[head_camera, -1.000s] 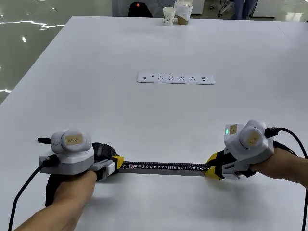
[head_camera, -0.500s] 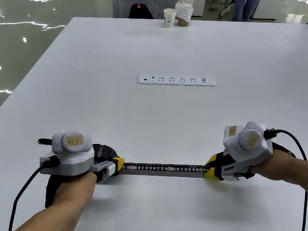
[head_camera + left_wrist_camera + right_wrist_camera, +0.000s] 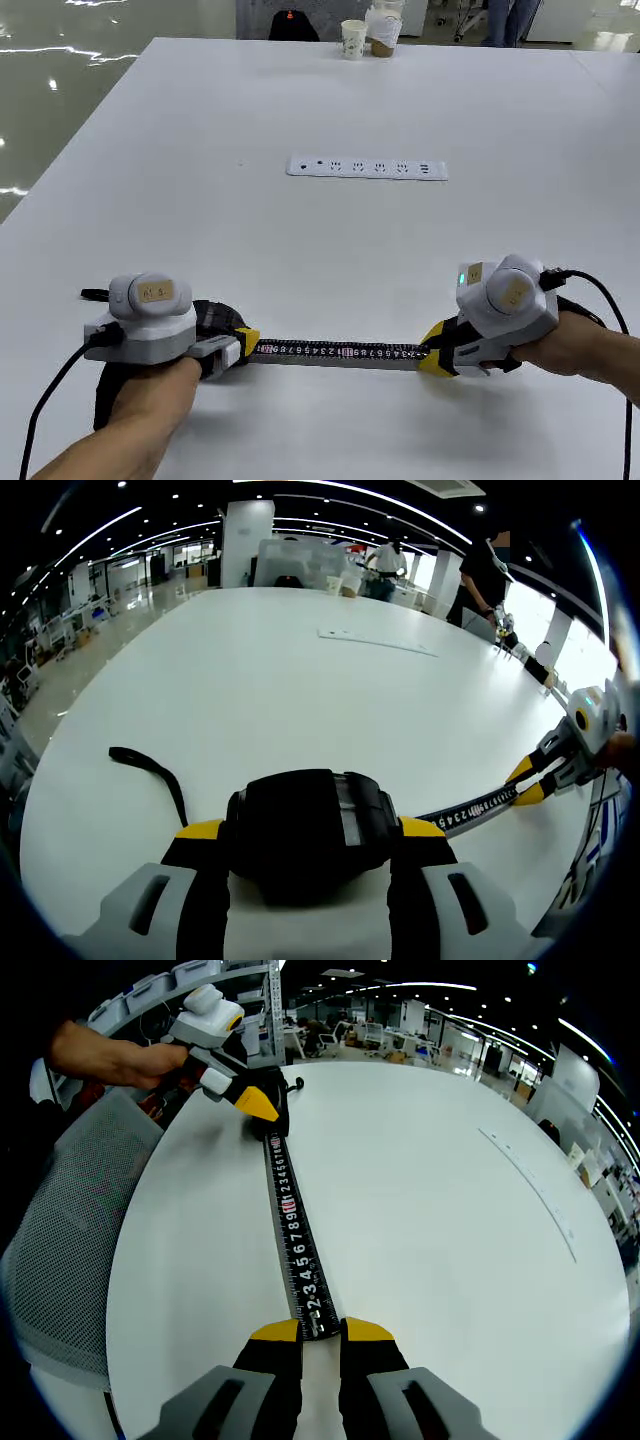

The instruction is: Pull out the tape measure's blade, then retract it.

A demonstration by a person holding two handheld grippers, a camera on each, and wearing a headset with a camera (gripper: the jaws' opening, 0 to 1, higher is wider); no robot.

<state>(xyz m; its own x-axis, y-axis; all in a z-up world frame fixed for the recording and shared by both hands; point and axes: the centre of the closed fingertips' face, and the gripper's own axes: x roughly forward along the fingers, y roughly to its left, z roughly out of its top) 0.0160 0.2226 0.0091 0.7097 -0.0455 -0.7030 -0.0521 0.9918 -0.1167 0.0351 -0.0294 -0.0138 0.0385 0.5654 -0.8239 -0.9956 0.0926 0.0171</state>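
- Left claw: held in the person's left hand, low on the white table. Its 2 yellow-tipped jaws are clamped on either side of the black, rounded tape measure case.
- In the left gripper view, the left claw has the tape measure case seated between its jaws, 1 yellow tip on each flank.
- A thin black wrist strap trails from the case on the tabletop, ahead of the left claw and to its left.
- The dark, flat blade with white numerals runs out of the case and lies on the table, spanning straight between the 2 claws.
- Right claw: held in the person's right hand. Its jaws are pinched on the free end of the blade.
- In the right gripper view, the right claw has the blade running straight ahead from between its near-closed yellow tips to the left claw.
- Far ahead of both claws lies a white, flat power strip. At the far table edge stand 2 paper cups.
- A black cable leaves the rear of the left claw.
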